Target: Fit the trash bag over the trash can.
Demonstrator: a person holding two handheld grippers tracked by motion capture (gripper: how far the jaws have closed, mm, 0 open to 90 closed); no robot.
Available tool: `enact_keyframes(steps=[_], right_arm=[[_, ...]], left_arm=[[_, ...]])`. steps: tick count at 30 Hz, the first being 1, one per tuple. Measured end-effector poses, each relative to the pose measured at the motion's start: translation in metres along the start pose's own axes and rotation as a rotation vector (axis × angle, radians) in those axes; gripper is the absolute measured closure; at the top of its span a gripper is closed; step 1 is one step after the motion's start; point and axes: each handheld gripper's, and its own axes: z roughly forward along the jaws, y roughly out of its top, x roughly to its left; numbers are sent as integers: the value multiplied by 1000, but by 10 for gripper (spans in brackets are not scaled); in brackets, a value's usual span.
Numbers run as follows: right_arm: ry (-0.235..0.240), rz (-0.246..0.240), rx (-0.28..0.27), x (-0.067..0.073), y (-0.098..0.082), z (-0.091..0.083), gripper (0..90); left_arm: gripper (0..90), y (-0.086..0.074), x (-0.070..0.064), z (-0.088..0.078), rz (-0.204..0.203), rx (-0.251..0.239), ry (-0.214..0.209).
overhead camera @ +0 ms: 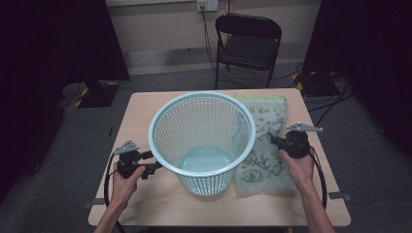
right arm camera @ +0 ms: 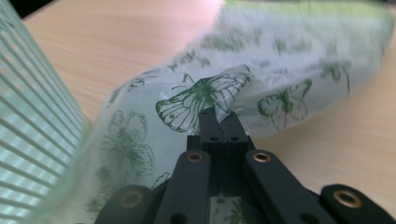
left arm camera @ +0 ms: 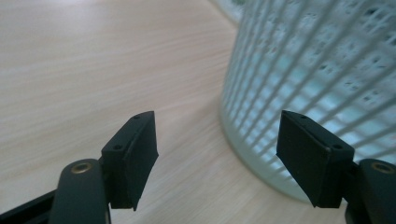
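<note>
A light blue mesh basket [overhead camera: 214, 121] stands upright in the middle of the wooden table [overhead camera: 141, 111]. Seen from above, it holds nothing. A clear plastic bag [overhead camera: 265, 162] printed with green butterflies lies flat to its right. My right gripper [overhead camera: 273, 139] is shut on a fold of the bag [right arm camera: 205, 91], and the pinched film rises off the table around the gripper [right arm camera: 219, 114]. My left gripper [overhead camera: 151, 161] is at the basket's lower left side, open. Its jaws [left arm camera: 217, 116] stand wide beside the basket wall [left arm camera: 303, 60] with only table between them.
A black folding chair [overhead camera: 248, 41] stands behind the table's far edge, with cables [overhead camera: 233, 77] on the floor around it. Bare tabletop lies left of the basket and along the near edge [overhead camera: 218, 213]. Dark curtains flank the room.
</note>
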Motion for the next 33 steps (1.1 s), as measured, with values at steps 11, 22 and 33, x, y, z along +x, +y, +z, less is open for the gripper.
enact_keyframes(steps=[11,22,33], right_arm=[[17,-78,-117,21,52,-21,900],[30,-144,-212,40,92,-42,900],[34,-189,-309,60,131,-60,900]], left_arm=[[255,29,8,-22,32,-83,45],[265,72,10,-48,37,-175,18],[292,110,4,-67,66,-295,46]])
